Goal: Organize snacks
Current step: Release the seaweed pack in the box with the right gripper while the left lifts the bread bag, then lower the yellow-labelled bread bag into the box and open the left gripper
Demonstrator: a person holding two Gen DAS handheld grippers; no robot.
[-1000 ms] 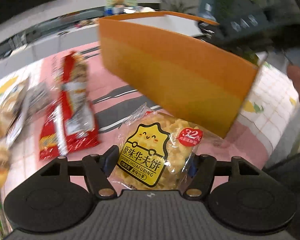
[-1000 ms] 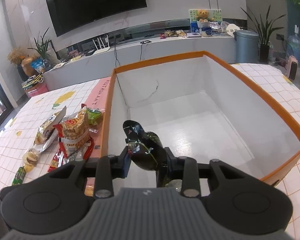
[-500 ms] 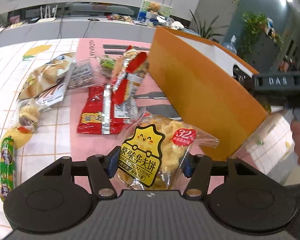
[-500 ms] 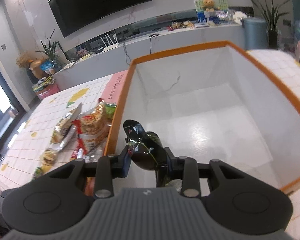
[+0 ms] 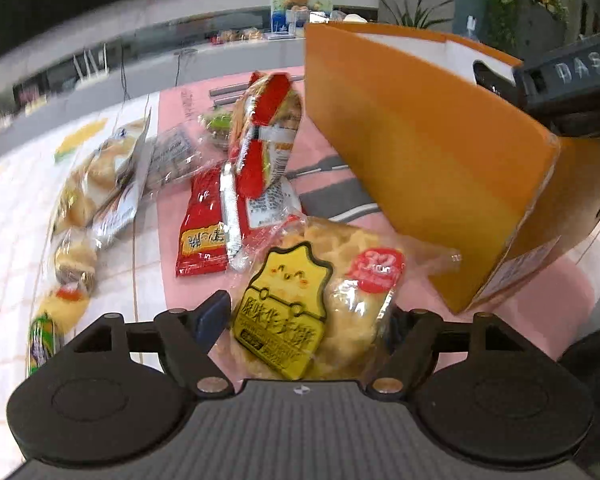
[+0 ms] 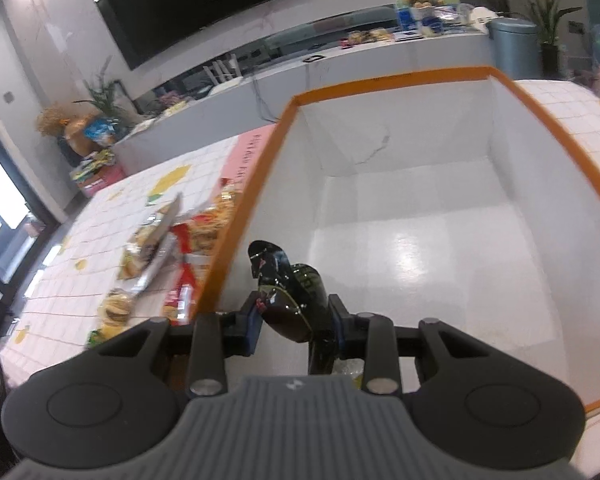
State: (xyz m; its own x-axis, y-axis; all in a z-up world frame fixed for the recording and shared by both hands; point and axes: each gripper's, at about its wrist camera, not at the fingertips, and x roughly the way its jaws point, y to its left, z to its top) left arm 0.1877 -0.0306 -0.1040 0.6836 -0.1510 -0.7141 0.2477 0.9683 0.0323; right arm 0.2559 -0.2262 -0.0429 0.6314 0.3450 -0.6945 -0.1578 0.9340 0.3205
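**Waffle pack btwn opening L jaws, dark packet clamped in R over box**

While the left gripper (image 5: 300, 320) jaws are opening wide, the yellow waffle pack (image 5: 316, 304) sits btwn them; left pad stands clear of the wrapper, right pad hidden behind it, so contact there can't be told. Pack is near edge of the pink cloth (image 5: 160, 264), just left of the orange box (image 5: 420, 168) outer wall. Red snack bags (image 5: 228, 216) lie farther out, bread packs (image 5: 96, 184) further left on the tiled tablecloth (image 5: 8, 208).

Right gripper (image 6: 296, 320) is narrow, pads pressing a glossy dark packet (image 6: 292, 292), held above the box's white interior near its near-left corner. Box floor looks bare white in this view.
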